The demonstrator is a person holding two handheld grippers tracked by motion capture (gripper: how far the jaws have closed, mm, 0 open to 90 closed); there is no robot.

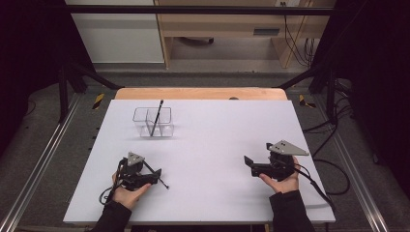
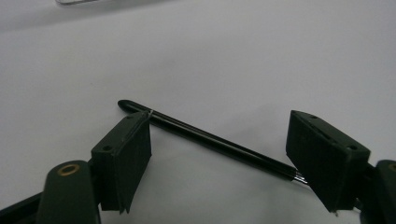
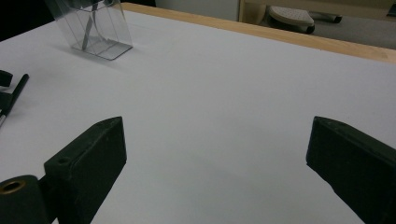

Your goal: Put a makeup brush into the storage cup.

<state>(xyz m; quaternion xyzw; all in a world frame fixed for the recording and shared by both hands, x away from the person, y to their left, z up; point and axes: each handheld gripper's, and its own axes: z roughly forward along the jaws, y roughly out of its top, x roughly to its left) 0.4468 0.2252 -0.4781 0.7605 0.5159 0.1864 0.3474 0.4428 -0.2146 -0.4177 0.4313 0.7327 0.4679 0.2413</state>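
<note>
A flat white rectangular tabletop [image 1: 232,145] with a pale wooden strip [image 1: 200,93] along its far edge stands on a grey carpeted floor [image 1: 53,154]. Metal rails [image 1: 29,186] run along the floor on either side, with black-and-yellow striped tape marks [image 1: 98,100] near the table's far corners. Beyond stands a light wooden desk [image 1: 227,26] beside a white cabinet panel [image 1: 116,36]. Black cables [image 1: 333,140] trail over the floor at the right. Dark black curtains [image 1: 29,43] close both sides.

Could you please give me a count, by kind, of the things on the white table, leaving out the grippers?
Black pens: 2, one lying between the left gripper's fingers, one standing in the holder
Clear holders: 1
Total: 3
</note>
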